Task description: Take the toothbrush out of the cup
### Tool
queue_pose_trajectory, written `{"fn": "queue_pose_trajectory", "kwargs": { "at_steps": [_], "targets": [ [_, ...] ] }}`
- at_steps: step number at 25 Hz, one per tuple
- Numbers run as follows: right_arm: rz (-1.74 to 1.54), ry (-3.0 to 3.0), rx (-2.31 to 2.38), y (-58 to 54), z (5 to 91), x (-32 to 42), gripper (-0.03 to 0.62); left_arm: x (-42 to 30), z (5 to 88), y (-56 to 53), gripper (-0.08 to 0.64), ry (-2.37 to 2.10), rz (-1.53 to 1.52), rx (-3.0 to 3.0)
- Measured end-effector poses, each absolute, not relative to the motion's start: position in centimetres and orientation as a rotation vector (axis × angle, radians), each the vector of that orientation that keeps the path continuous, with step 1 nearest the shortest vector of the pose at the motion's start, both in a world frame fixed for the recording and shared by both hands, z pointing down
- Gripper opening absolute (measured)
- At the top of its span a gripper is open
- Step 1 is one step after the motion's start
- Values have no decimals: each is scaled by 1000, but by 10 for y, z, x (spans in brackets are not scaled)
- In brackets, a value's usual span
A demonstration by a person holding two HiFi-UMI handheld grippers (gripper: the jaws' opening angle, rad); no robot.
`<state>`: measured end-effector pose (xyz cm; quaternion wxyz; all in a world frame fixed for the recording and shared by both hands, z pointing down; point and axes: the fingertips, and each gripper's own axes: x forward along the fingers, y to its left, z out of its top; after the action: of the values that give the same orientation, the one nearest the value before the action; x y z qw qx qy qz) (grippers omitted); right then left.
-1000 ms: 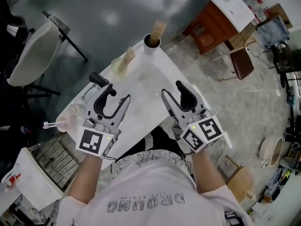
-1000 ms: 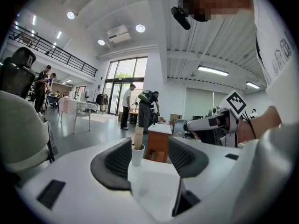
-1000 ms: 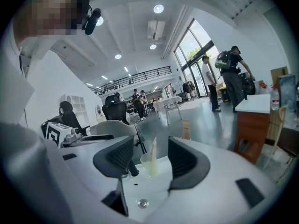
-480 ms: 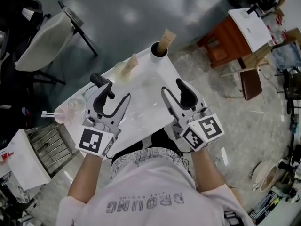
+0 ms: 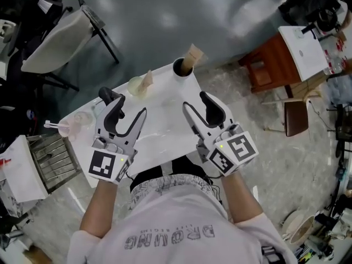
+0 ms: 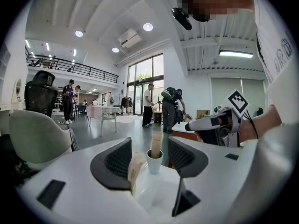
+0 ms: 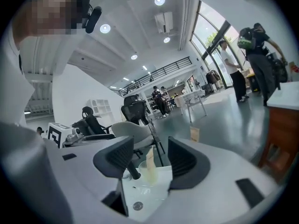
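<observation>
A white cup [image 5: 180, 69] stands at the table's far corner with a brown-paper-wrapped toothbrush [image 5: 192, 55] upright in it. In the left gripper view the cup [image 6: 154, 161] and toothbrush [image 6: 156, 144] appear straight ahead, well beyond the jaws. My left gripper [image 5: 126, 103] hovers open and empty over the table's left part. My right gripper [image 5: 195, 100] hovers open and empty over the right part. A clear cup [image 5: 136, 86] holding a second paper-wrapped piece [image 5: 147, 79] stands left of the white cup, and it lies ahead of the right gripper [image 7: 147, 160].
The small white table [image 5: 165, 100] ends close behind the cups. At its left end are another clear cup [image 5: 82, 118] and a pinkish cup [image 5: 61, 128] with a white stick. A wire rack [image 5: 52, 161], chairs [image 5: 52, 40] and a wooden cabinet [image 5: 272, 65] surround it.
Both grippers have moved forward over the table toward the cups and turned a little, jaws still wide. The view has swung, so the table sits lower and further left.
</observation>
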<state>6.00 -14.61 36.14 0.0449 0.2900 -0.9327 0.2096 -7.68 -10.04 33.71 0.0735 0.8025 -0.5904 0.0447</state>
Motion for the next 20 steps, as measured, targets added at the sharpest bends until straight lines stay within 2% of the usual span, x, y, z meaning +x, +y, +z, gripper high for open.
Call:
{"fn": "queue_pose_trajectory", "kwargs": {
  "at_steps": [20],
  "targets": [
    [717,-2824,744,-166,398,14,241,-112,360,-98,247,-1867,182,2295]
  ]
}}
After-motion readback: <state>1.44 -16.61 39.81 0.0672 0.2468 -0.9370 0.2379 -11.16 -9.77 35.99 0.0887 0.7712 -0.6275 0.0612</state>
